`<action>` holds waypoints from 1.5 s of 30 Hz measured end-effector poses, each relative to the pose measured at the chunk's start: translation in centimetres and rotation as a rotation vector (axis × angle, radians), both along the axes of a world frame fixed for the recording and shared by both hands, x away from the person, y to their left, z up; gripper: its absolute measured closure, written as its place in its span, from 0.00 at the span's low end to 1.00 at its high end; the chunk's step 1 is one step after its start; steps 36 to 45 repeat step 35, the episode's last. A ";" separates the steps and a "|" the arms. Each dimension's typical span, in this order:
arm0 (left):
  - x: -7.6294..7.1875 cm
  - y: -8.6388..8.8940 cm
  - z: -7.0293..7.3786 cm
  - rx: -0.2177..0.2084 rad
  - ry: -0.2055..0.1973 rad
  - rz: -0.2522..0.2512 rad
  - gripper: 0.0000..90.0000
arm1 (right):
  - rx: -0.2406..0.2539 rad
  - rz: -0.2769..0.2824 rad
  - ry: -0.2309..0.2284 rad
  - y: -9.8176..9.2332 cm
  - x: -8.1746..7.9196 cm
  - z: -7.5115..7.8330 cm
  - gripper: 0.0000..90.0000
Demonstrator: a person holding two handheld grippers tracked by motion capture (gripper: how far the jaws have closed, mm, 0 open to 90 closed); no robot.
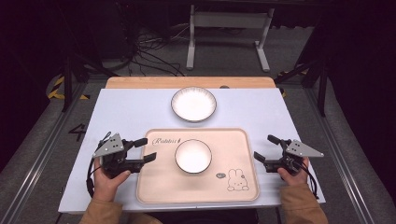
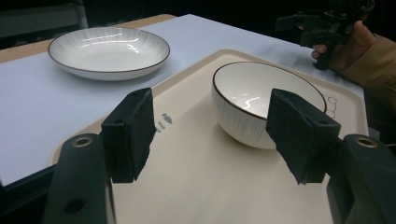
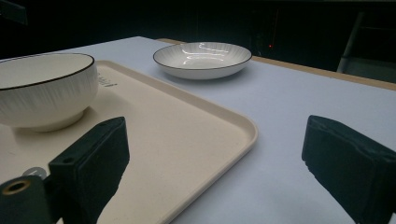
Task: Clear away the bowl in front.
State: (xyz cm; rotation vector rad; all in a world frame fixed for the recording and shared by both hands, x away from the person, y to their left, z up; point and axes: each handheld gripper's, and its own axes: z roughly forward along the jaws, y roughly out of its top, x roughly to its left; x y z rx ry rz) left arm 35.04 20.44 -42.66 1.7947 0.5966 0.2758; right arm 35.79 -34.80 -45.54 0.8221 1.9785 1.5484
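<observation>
Bowl (image 1: 193,156) upright on tray (image 1: 159,186), mid-tray. Left gripper (image 1: 145,150) over tray's left edge, jaws apart, empty, aimed at bowl: likely take near rim squarely, close gently. Right gripper (image 1: 265,149) jaws apart, beside tray's right edge. Plate (image 1: 194,104) beyond tray.

A pale table (image 1: 121,112) bears a white plate (image 1: 194,104) and a beige tray (image 1: 159,186) near each other.

Bright tabletop — dark, soft surroundings
</observation>
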 end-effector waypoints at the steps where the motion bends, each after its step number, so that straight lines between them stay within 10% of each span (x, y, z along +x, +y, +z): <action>1: -0.1 0.1 -0.2 -0.004 0.005 0.009 0.38 | 0.000 0.000 0.000 0.0 0.0 0.0 0.09; 24: -0.8 2.7 -4.2 -0.048 0.059 0.139 0.37 | -0.005 0.001 0.003 0.0 0.0 0.0 0.09; 45: -1.0 2.8 -4.3 -0.049 0.043 0.149 0.35 | -0.006 0.000 0.003 0.1 0.0 0.0 0.09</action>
